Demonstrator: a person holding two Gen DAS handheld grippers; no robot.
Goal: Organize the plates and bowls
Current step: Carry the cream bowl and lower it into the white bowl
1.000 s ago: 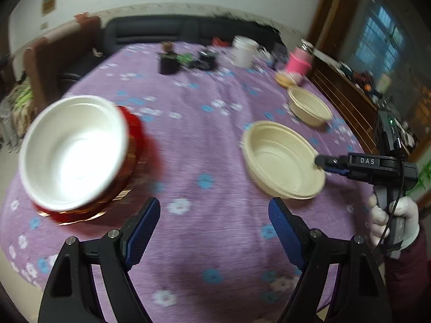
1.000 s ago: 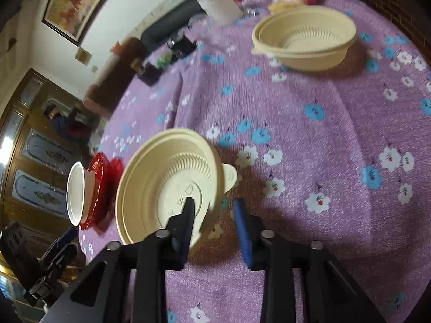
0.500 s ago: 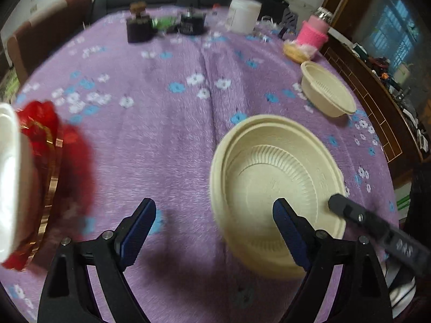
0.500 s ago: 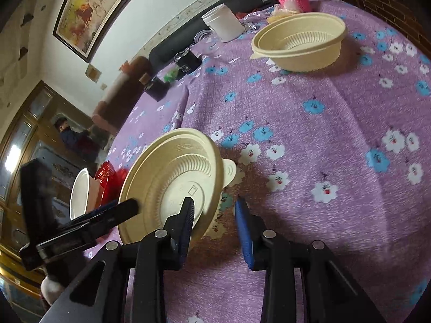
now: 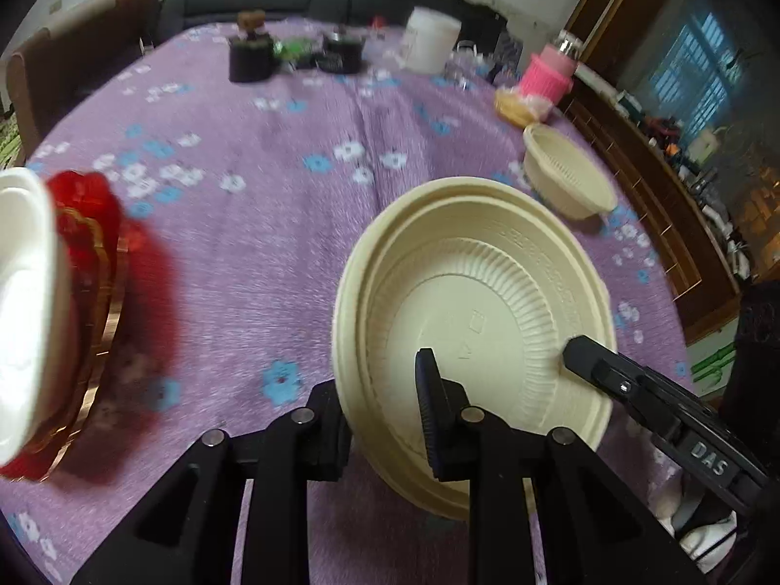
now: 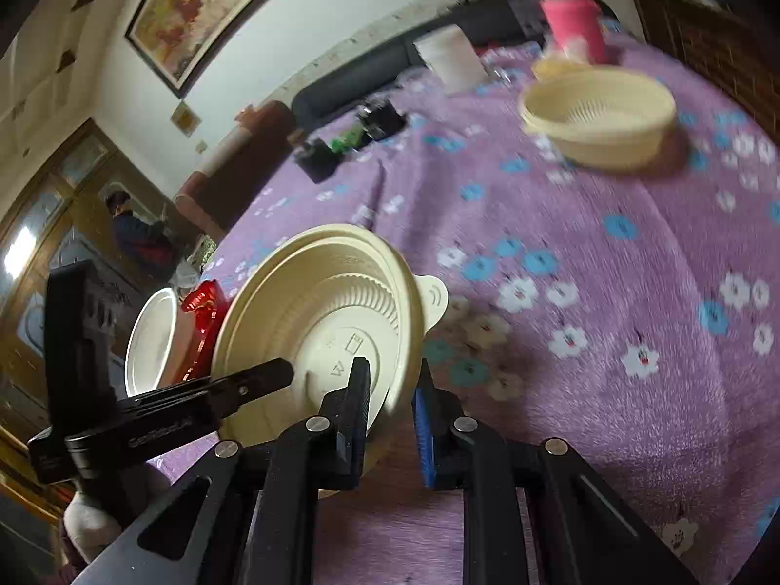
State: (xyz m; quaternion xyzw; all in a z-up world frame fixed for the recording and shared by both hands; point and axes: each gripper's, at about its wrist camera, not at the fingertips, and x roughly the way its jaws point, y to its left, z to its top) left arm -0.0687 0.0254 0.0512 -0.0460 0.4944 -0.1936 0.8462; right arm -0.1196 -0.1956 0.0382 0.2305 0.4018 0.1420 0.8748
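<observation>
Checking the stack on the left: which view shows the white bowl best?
Right wrist view: the white bowl shows its whole rim, tilted beside the red plate. Left wrist view cuts the bowl at the frame edge, blurred and glaring.

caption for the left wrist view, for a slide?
Both grippers, left gripper and right gripper, clamp the tilted cream ribbed plastic plate above the purple floral tablecloth.
</observation>
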